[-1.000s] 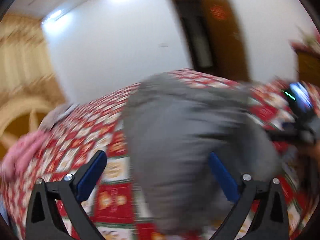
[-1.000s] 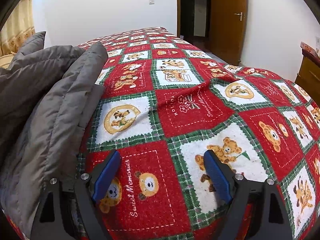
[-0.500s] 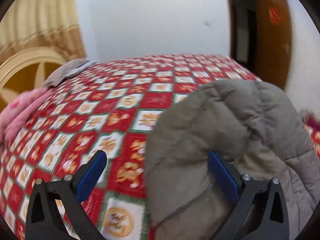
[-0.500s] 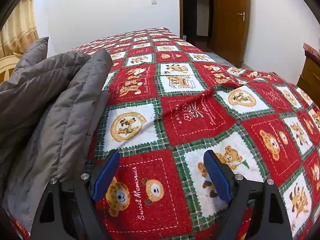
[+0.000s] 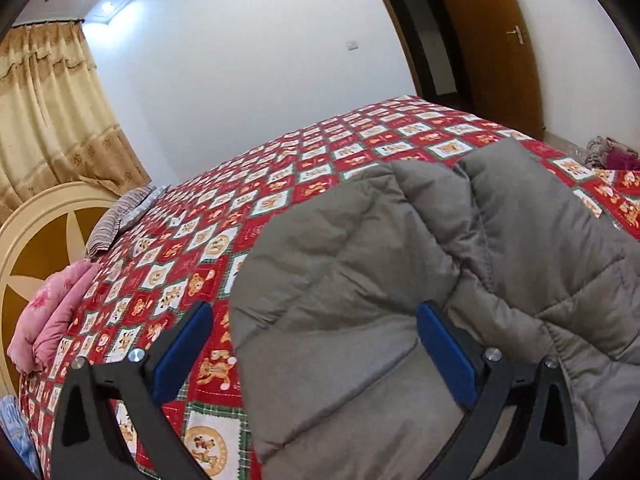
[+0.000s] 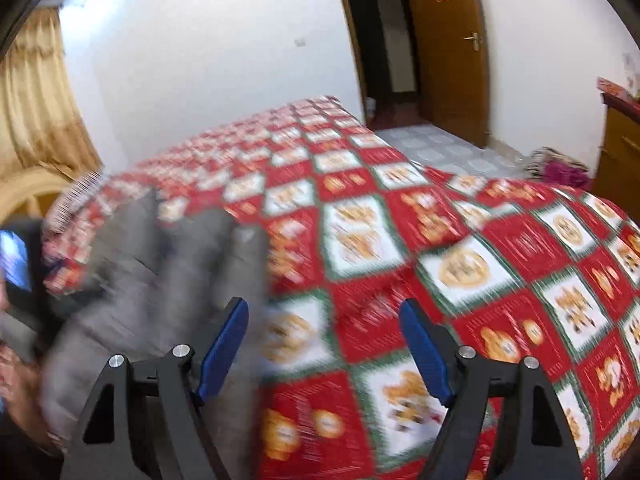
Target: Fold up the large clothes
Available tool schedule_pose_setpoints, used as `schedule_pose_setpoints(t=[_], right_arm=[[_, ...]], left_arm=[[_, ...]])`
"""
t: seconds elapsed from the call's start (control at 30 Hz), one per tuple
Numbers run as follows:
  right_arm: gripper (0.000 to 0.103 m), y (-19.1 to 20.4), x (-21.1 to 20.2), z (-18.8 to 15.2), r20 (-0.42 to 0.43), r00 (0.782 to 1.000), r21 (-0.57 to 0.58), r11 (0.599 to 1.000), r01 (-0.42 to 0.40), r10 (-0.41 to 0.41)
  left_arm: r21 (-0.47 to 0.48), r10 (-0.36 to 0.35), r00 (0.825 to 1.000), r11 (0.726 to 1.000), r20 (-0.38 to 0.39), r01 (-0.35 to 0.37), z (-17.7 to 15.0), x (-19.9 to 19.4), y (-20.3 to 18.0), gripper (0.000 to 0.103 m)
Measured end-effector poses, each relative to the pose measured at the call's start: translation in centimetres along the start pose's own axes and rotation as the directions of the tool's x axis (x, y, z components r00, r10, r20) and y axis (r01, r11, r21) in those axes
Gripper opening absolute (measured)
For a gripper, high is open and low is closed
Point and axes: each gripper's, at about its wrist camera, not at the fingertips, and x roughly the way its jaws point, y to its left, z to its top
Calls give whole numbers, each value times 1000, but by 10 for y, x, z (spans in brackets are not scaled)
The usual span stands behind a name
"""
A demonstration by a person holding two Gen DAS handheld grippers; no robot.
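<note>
Jaws: left gripper (image 5: 312, 350) agape, right gripper (image 6: 324, 346) narrowing, empty; grey quilted puffer coat (image 5: 420, 280) bulky, soft, slippery; grasp hem

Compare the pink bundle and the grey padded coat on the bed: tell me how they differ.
The pink bundle is small, at the bedspread's edge near the headboard; the grey padded coat is far bulkier, lying nearer the camera. The bundle looks soft and lumpy, the coat is quilted in stitched panels. Both rest on the bedspread.
</note>
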Motion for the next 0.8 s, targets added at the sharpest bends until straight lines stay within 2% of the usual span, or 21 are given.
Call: schedule_pose_setpoints(t=[0.1,0.2,0.3,0.33,0.53,0.7,0.8], right_arm=[[78,33,-7,24,8,996,-10,996,-86,86],[77,67,-1,39,-19,990,-17,990,-143,143],[74,94,24,40,-79,986,-14,989,-146,144],[70,97,33,38,-102,985,-7,990,-141,140],[66,91,80,4,-198,980,-33,999,-34,27],[66,74,91,-17,-194,980,-22,999,-38,33],[66,69,97,-26,-188,981,-10,999,-46,43]], left_arm=[[-2,-8,1000,1000,-11,8,1,0,-4,103],[-31,-29,999,999,-27,29,1,0,-7,103],[-32,-32,999,999,-32,31,1,-1,-9,103],[-30,-33,999,999,-32,32,1,-1,-11,103],[-56,-91,993,995,-73,87,-4,9,-9,103],[-48,-102,991,994,-82,98,-10,16,-19,103],[-69,-132,986,990,-99,125,-14,23,-18,103]])
